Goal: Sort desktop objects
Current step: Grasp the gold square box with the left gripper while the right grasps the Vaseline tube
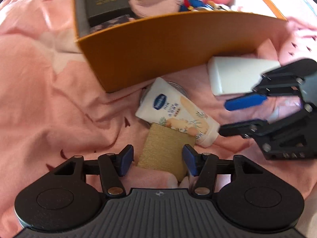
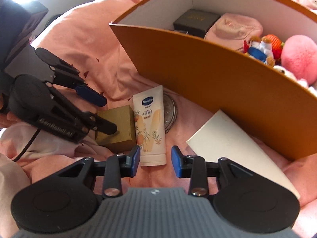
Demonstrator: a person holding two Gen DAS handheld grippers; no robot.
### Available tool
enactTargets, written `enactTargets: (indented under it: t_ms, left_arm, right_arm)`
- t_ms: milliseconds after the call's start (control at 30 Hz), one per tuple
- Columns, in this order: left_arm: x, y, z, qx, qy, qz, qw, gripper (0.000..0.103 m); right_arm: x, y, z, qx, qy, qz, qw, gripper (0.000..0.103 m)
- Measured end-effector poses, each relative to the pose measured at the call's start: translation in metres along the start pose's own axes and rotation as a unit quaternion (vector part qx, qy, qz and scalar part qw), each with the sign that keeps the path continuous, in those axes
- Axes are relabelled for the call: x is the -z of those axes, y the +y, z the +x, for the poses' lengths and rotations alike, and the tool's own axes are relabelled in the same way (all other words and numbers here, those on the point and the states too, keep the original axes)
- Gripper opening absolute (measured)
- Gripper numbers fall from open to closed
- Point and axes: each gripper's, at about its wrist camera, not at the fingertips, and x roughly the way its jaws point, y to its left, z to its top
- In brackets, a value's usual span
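A small gold box (image 1: 164,150) lies on the pink bedsheet between the open jaws of my left gripper (image 1: 157,160); the pads stand beside its sides with small gaps. It also shows in the right wrist view (image 2: 116,127). A white Vaseline tube (image 1: 176,115) leans across the gold box's far corner. In the right wrist view the tube (image 2: 150,127) lies just ahead of my open right gripper (image 2: 155,161), its cap end between the fingertips. A round glass lid (image 2: 170,111) lies partly under the tube. A white flat box (image 2: 233,144) lies at right.
A large orange box (image 2: 218,75) stands behind the objects, holding a dark box (image 2: 196,20), pink cloth (image 2: 233,30), a small doll (image 2: 259,49) and a pink plush ball (image 2: 299,57). The sheet (image 1: 49,99) is wrinkled all around.
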Motion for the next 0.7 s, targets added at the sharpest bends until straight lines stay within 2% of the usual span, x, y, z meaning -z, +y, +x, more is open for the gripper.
enactTargets:
  t_ms: [67, 200, 467, 700]
  left_arm:
    - [0.000, -0.007, 0.002, 0.002, 0.003, 0.028, 0.9996, 0.072]
    - [0.000, -0.012, 0.011, -0.005, 0.016, 0.048, 0.9987, 0.073]
    - [0.004, -0.014, 0.032, -0.012, 0.043, 0.051, 0.9977, 0.074]
    - [0.013, -0.009, 0.033, -0.011, 0.032, 0.020, 0.9992, 0.073]
  right_arm:
    - [-0.003, -0.003, 0.004, -0.005, 0.005, 0.005, 1.000, 0.038]
    - [-0.011, -0.010, 0.012, -0.021, 0.006, 0.018, 1.000, 0.039]
    - [-0.022, -0.021, 0.034, -0.048, 0.022, 0.047, 0.997, 0.038]
    - [-0.025, -0.020, 0.047, -0.062, 0.029, 0.046, 0.997, 0.039]
